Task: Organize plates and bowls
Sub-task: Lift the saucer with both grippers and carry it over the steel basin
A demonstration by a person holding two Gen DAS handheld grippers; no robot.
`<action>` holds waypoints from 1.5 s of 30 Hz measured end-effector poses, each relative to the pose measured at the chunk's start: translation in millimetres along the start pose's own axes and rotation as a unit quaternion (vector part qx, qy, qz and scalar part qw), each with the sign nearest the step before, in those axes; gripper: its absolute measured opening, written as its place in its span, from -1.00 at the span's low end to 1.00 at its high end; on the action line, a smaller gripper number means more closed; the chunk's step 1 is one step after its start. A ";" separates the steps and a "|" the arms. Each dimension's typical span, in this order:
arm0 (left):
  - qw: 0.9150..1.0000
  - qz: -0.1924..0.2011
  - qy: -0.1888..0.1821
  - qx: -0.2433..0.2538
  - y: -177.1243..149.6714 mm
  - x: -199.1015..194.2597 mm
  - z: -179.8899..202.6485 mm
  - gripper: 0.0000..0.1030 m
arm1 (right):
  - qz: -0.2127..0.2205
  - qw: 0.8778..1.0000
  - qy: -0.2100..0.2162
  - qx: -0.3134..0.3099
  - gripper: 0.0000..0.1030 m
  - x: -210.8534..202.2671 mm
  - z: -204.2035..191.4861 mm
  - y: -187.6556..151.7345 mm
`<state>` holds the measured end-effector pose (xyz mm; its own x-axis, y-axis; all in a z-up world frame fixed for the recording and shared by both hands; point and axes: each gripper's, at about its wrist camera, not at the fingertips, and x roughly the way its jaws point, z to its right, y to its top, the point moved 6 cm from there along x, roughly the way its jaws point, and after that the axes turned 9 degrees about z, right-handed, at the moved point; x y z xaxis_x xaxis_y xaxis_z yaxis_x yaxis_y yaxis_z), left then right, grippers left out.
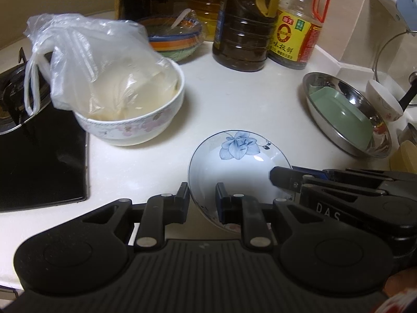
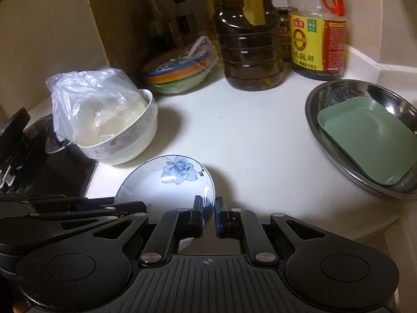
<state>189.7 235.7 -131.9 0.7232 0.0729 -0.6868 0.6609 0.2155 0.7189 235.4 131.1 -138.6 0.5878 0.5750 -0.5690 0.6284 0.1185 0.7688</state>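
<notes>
White desk, kitchen corner. Small white plate with a blue flower sits near the front edge, tilted, its near rim raised off the surface. Both tools are on it.

Left gripper: jaws nearly together, pinching the plate's near-left rim, one finger outside, one inside the dish. Right gripper: jaws pressed close on the plate's right rim; in the left wrist view it comes in from the right edge, lying across the plate's right side.

Left of the plate, beside the black hob at the desk's left edge: white floral bowl holding a clear plastic bag with pale contents, the bag rising above the rim.

Back of the desk: stack of coloured bowls under plastic film, a white spoon handle poking up. Right of it, large dark-liquid jug and soy sauce bottle with a yellow label and orange handle. Smaller dark bottles behind, toward the back-left corner.

Right edge: steel pan with a green square plate lying inside it. Just past the pan in the left wrist view, a small white cup, tipped.
</notes>
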 end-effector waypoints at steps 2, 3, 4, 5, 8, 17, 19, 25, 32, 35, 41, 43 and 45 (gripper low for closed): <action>1.000 0.002 -0.001 0.002 2.2 -0.4 6.1 -0.64 | 0.003 1.000 -0.001 0.001 -0.83 -3.1 4.8 2.1; 1.000 0.004 -0.002 0.003 3.9 -0.7 9.6 -0.64 | 0.004 1.000 -0.001 0.002 -0.83 -4.7 7.5 3.5; 1.000 0.005 -0.003 0.004 5.5 -0.9 12.8 -0.64 | 0.005 1.000 -0.002 0.004 -0.83 -6.3 10.6 5.1; 1.000 0.006 -0.003 0.004 7.5 -1.4 16.0 -0.64 | 0.006 1.000 -0.003 0.005 -0.83 -8.0 13.6 6.9; 1.000 0.010 -0.007 0.010 15.5 -2.9 28.1 -0.63 | 0.011 1.000 -0.007 0.007 -0.83 -14.7 22.2 13.8; 0.999 0.027 -0.030 0.026 41.0 -3.1 69.3 -0.63 | 0.031 0.999 -0.028 0.018 -0.83 -37.0 55.4 34.6; 0.998 0.030 -0.038 0.032 45.1 -1.1 78.2 -0.63 | 0.036 0.998 -0.035 0.023 -0.83 -42.4 64.1 38.5; 0.996 0.036 -0.067 0.056 58.6 9.5 106.2 -0.63 | 0.052 0.996 -0.063 0.042 -0.82 -56.4 91.8 49.6; 0.991 0.037 -0.099 0.081 69.3 20.7 139.1 -0.63 | 0.064 0.991 -0.097 0.064 -0.82 -68.8 122.8 57.0; 0.989 0.034 -0.111 0.088 72.8 27.8 151.4 -0.63 | 0.067 0.989 -0.111 0.071 -0.82 -70.4 134.9 60.0; 0.986 0.027 -0.130 0.100 78.9 46.6 173.5 -0.63 | 0.068 0.985 -0.134 0.086 -0.82 -67.5 159.3 64.2; 0.985 0.024 -0.134 0.104 79.8 53.8 179.3 -0.63 | 0.067 0.984 -0.140 0.092 -0.82 -64.2 167.4 65.6; 0.985 0.020 -0.135 0.107 80.4 60.6 184.5 -0.63 | 0.065 0.983 -0.145 0.096 -0.82 -61.7 174.2 65.8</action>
<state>323.7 77.8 -95.9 0.7571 -0.1916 -0.6245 0.6370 0.0047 0.7708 329.2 -37.6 -103.8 0.7729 0.3168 -0.5498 0.6061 -0.1120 0.7875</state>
